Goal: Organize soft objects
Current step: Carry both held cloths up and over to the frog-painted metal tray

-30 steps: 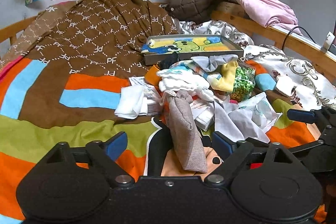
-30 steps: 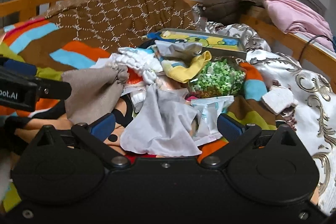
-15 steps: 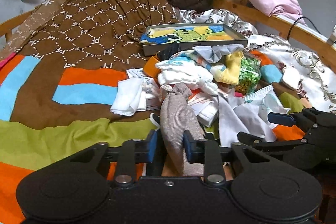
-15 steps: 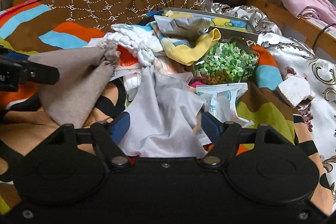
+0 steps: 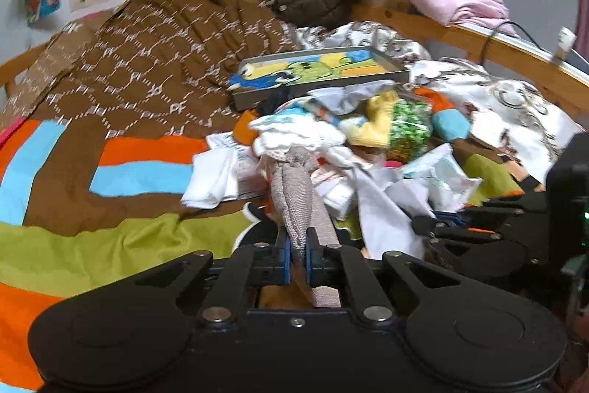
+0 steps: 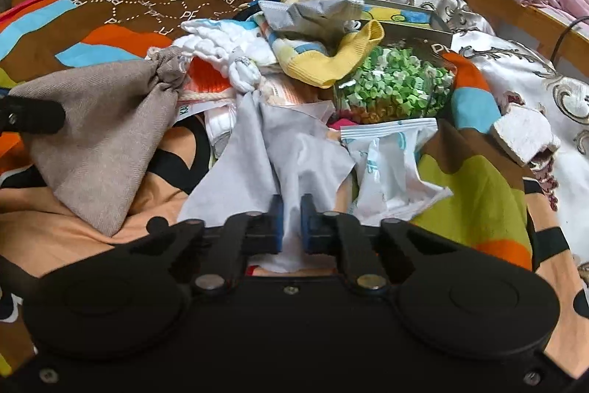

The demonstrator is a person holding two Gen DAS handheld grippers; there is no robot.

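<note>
A taupe drawstring pouch [image 5: 294, 194] lies at the near edge of a heap of soft things on the bed. My left gripper [image 5: 298, 245] is closing tight on the pouch's bottom corner, with both blue pads pressing the cloth. In the right wrist view the same pouch [image 6: 99, 135] stretches left toward a left fingertip [image 6: 33, 115]. A pale grey cloth [image 6: 272, 150] lies crumpled in the middle of the heap. My right gripper [image 6: 291, 212] is closing on its near edge, with the fabric pinched between the pads. From the left wrist view, the right gripper [image 5: 423, 227] sits low at the right.
Behind lie a white knitted piece [image 6: 221, 43], a yellow sock [image 6: 331, 61], a bag of green bits [image 6: 394, 87], a plastic packet [image 6: 386, 153], a white foam chunk [image 6: 522, 135] and a picture tray [image 5: 316, 76]. A wooden bed rail [image 5: 478, 35] runs along the right.
Both grippers went from wide open to closed: the left onto the taupe pouch, the right onto the grey cloth. The right gripper also sank closer to the heap.
</note>
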